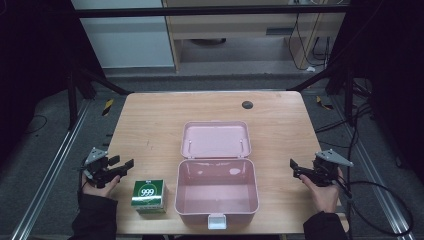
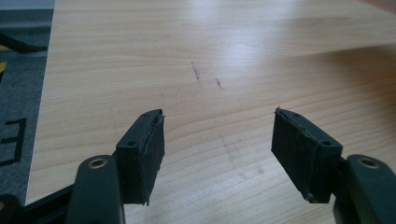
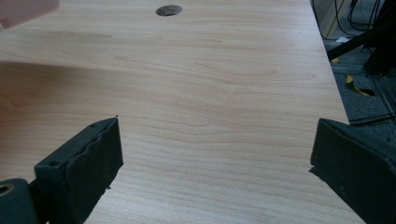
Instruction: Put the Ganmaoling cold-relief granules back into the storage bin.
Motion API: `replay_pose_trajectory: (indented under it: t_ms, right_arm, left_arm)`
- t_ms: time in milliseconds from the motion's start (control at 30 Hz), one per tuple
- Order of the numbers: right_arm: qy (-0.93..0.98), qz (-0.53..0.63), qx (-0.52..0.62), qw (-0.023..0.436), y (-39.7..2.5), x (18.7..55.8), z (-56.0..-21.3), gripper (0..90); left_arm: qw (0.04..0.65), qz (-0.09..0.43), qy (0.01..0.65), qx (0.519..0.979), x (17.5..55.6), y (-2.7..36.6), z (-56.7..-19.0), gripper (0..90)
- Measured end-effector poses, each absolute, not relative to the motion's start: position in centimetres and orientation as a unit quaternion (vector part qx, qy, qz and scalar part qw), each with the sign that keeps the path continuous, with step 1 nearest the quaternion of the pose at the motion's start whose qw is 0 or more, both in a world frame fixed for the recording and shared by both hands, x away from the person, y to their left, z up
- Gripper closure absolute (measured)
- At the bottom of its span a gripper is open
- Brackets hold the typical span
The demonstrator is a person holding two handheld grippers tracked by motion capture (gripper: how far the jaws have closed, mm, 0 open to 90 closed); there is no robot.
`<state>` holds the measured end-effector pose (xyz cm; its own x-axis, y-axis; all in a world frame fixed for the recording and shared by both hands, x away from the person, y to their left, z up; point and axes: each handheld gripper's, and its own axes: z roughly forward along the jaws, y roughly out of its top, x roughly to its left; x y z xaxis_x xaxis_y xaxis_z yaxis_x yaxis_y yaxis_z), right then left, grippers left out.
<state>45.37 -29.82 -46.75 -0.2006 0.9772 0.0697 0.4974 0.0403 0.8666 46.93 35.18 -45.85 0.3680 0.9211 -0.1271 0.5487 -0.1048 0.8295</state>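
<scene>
A pink plastic case (image 1: pixel 216 192) lies open in the middle of the wooden table (image 1: pixel 150 125), its lid (image 1: pixel 215 140) laid back flat and its inside bare. A green and white box marked 999 (image 1: pixel 149 196) stands just left of the case near the front edge. My left gripper (image 1: pixel 122 165) rests at the table's left edge, open, with bare wood between its fingers (image 2: pixel 142 156). My right gripper (image 1: pixel 295 169) sits at the right edge, open wide, nothing between its pads (image 3: pixel 88 163). A corner of the pink case (image 3: pixel 25 11) shows in the right gripper view.
A dark round cable port (image 1: pixel 247 104) is set into the table's far side, also visible as a dark disc (image 3: pixel 169 10) in the right gripper view. Black frame struts and cables (image 1: pixel 350 125) stand around the table on grey floor.
</scene>
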Motion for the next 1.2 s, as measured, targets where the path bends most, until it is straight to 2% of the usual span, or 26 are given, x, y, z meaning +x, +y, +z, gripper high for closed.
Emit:
replay_pose_trajectory:
  t_ms: [233, 467, 633, 1200]
  right_arm:
    - [0.659, 0.402, 0.562, 0.298, -29.7, 45.3, -46.6, 0.4]
    - [0.659, 0.398, 0.561, 0.304, -29.9, 45.0, -46.6, 2.6]
    - [0.664, 0.389, 0.56, 0.304, -29.9, 45.0, -46.7, 3.5]
    - [0.683, 0.37, 0.553, 0.302, -29.8, 45.1, -46.9, 3.6]
  left_arm:
    - [0.44, 0.203, 0.5, 0.718, 46.7, 35.0, -45.0, 35.7]
    - [0.443, 0.185, 0.461, 0.747, 46.5, 34.8, -44.0, 36.3]
    - [0.431, 0.17, 0.421, 0.78, 46.5, 34.3, -43.0, 36.0]
    - [0.405, 0.139, 0.32, 0.845, 45.8, 33.6, -38.9, 33.6]
